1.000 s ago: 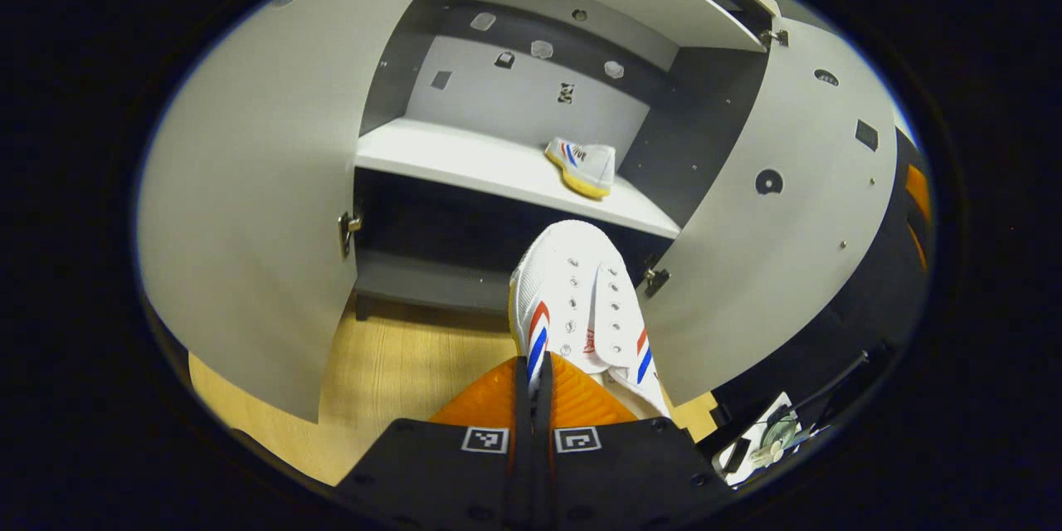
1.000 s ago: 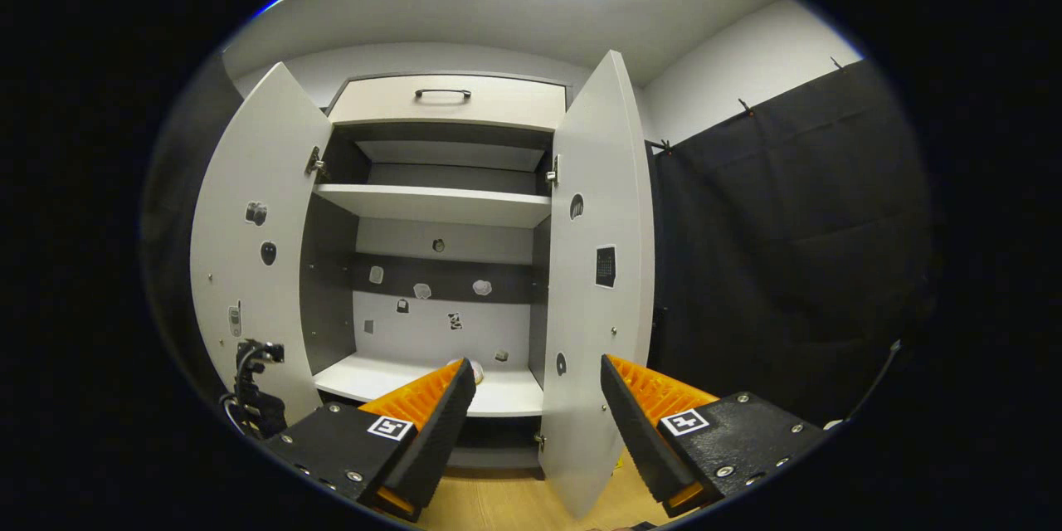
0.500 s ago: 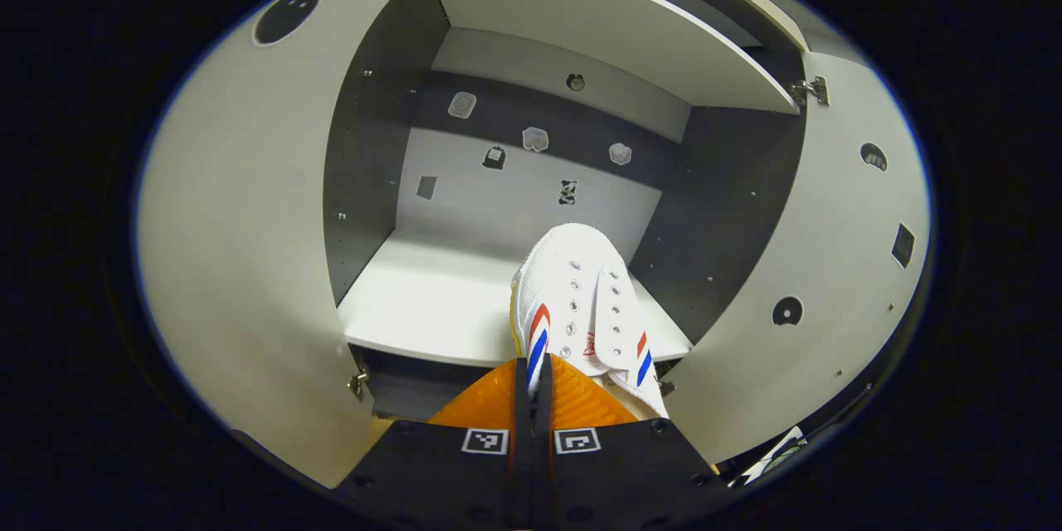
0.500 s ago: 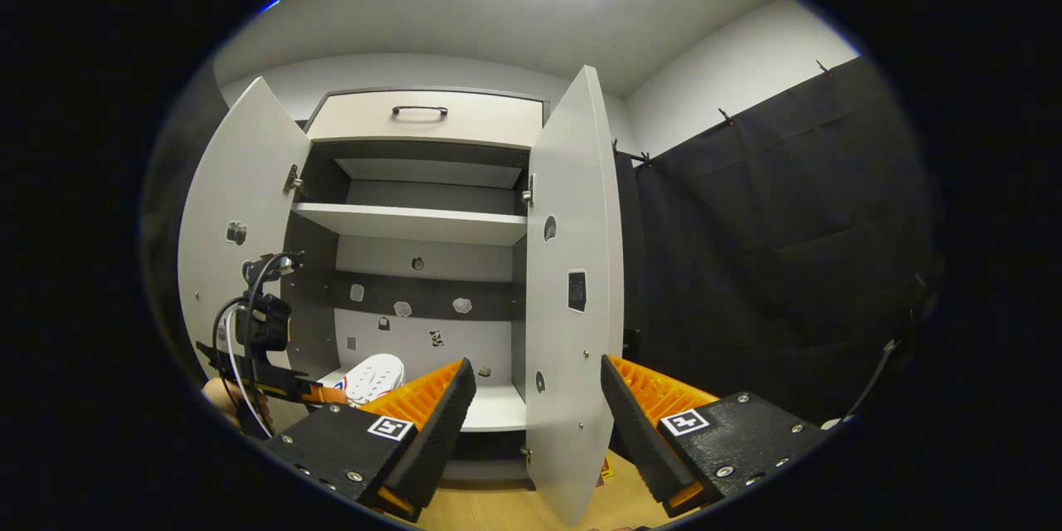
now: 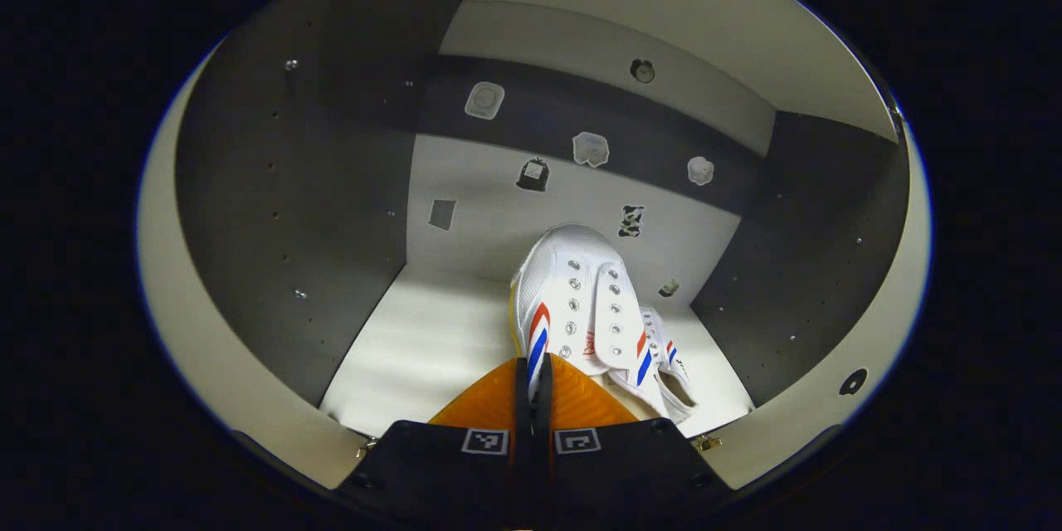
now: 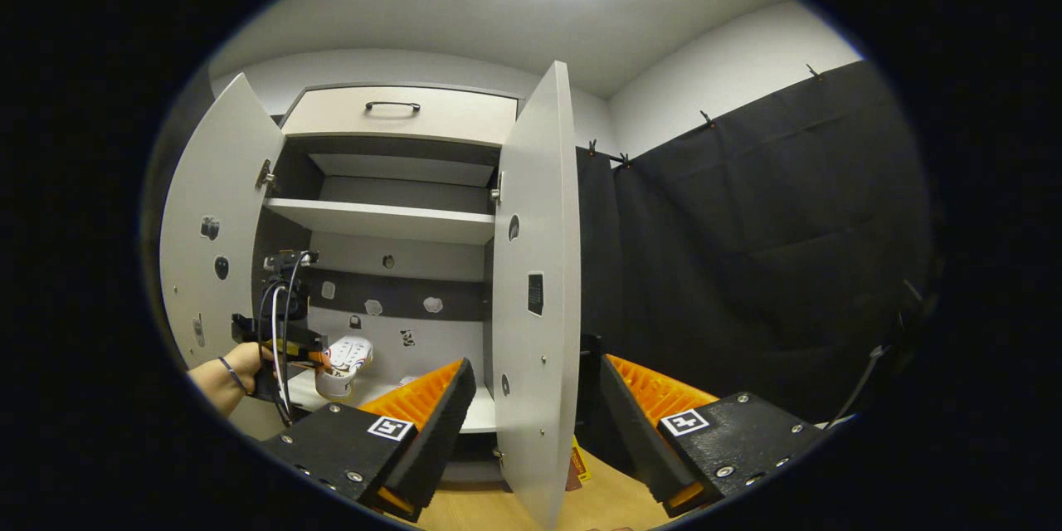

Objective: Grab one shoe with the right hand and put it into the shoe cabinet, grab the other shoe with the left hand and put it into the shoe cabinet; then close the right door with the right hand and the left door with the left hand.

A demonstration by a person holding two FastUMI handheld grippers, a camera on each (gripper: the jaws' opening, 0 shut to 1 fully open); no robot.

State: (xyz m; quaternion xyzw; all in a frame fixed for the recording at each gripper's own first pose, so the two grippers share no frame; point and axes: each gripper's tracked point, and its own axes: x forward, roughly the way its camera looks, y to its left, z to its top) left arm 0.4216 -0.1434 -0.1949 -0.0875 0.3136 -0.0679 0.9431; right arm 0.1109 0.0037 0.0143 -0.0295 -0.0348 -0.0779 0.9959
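Note:
My left gripper (image 5: 535, 372) is shut on the heel edge of a white shoe (image 5: 572, 299) with red and blue stripes, holding it inside the shoe cabinet's compartment above the pale shelf (image 5: 415, 344). The other matching shoe (image 5: 669, 362) lies on that shelf just to the right, partly hidden by the held one. In the right gripper view, a hand (image 6: 236, 367) holds the left gripper (image 6: 282, 332) with the shoe (image 6: 344, 353) in the cabinet opening. My right gripper (image 6: 531, 398) stands open and holds nothing, in front of the edge of the right door (image 6: 531, 290).
Both cabinet doors stand wide open, the left door (image 6: 207, 249) beside the hand. A second shelf (image 6: 382, 220) and a drawer with a handle (image 6: 392, 106) lie above. Dark side walls (image 5: 315, 207) close in the compartment. Wooden floor (image 6: 514, 506) shows below.
The left gripper has carried its shoe up and forward into the compartment, close beside the shoe on the shelf. The right gripper stayed open and drifted slightly, so the cabinet sits farther left in its view.

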